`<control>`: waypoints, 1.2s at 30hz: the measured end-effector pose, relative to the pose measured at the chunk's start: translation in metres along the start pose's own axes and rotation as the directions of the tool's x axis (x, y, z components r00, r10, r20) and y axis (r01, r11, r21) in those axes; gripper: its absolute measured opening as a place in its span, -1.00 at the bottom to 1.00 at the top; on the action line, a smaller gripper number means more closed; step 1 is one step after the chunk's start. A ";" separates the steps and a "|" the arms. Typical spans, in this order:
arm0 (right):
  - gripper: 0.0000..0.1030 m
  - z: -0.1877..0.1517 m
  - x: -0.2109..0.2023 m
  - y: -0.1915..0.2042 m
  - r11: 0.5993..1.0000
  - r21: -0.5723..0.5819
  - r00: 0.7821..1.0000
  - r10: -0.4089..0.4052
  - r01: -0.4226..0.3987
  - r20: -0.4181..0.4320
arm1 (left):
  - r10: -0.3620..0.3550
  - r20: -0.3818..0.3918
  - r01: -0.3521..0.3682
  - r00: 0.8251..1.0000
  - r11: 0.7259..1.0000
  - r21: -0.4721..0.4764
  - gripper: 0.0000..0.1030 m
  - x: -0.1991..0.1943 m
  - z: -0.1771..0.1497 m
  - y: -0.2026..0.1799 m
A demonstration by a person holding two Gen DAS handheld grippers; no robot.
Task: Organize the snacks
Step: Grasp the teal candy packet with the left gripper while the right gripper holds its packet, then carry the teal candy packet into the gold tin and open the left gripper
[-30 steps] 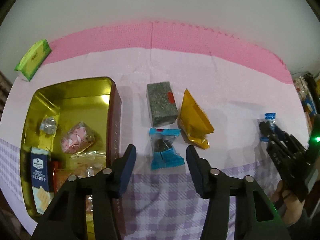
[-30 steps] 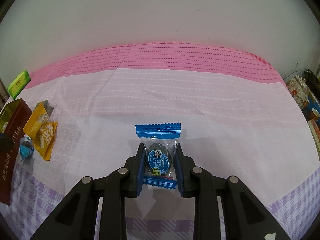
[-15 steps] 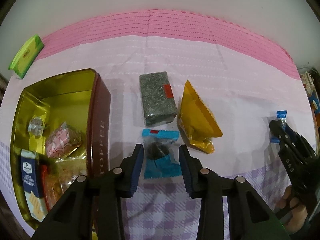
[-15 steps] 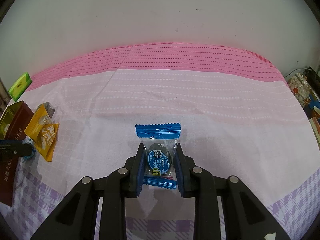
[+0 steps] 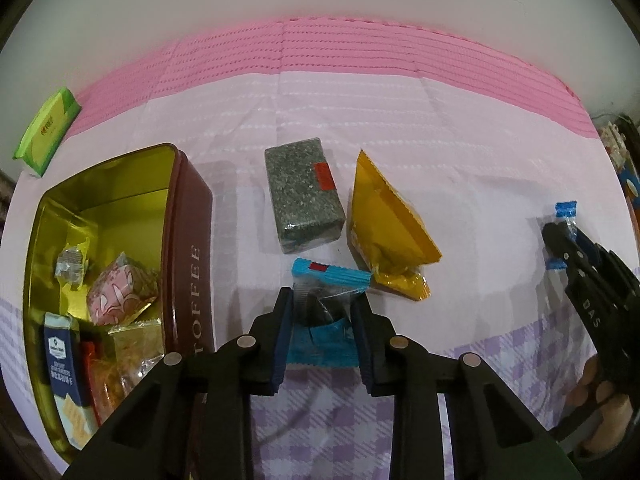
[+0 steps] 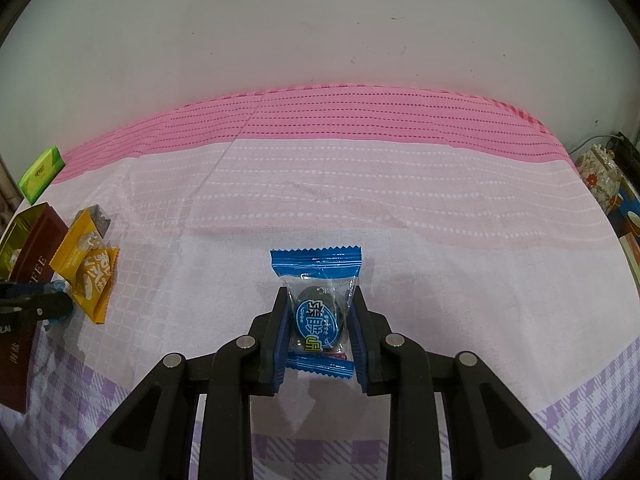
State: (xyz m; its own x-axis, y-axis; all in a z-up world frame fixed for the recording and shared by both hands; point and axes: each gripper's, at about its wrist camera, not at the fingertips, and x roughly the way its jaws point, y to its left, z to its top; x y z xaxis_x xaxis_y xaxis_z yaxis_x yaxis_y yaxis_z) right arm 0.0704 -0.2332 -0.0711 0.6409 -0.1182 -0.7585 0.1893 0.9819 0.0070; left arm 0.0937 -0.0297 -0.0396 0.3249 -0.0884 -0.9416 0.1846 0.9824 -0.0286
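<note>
In the lower centre of the left wrist view, our left hand-held gripper (image 5: 322,334) has narrowed from a wide spread a second ago and now pinches the teal-wrapped snack (image 5: 326,316), which lies flat on the checked cloth of the bench (image 5: 460,168). We judge the grasp made, so lifting it to the open gold tin (image 5: 176,208) at the left edge comes next.

In the right wrist view, our right hand-held gripper (image 6: 318,330) stays clamped on the blue-wrapped candy (image 6: 316,312) at lower centre.

Further up sit a yellow pouch (image 5: 384,216) and a grey-green block (image 5: 302,192); a green box (image 5: 46,132) lies upper left.

The tin's lower part is cut off, its contents jumbled and hard to name.
</note>
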 end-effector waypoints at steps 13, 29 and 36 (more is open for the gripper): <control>-0.49 0.000 0.000 0.000 1.000 0.000 1.000 0.000 0.000 0.000 | -0.045 0.108 0.047 0.993 0.999 -0.011 -0.43 -0.054 0.000 0.013; -0.49 0.000 0.000 0.000 1.000 -0.005 1.000 -0.005 0.005 0.000 | 0.142 0.139 -0.104 0.980 0.962 -0.252 -0.43 -0.072 0.008 0.152; -0.49 0.001 0.001 0.000 1.000 -0.011 1.000 -0.009 0.009 -0.001 | 0.178 0.076 -0.150 0.981 0.949 -0.277 -0.43 -0.047 0.000 0.177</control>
State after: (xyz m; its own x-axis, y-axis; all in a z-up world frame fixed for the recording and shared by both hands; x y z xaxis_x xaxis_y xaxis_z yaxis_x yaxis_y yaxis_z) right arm 0.0716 -0.2333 -0.0713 0.6383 -0.1272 -0.7592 0.1867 0.9824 -0.0076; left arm 0.1109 0.1481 -0.0010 0.4223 0.0751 -0.9033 -0.1306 0.9912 0.0214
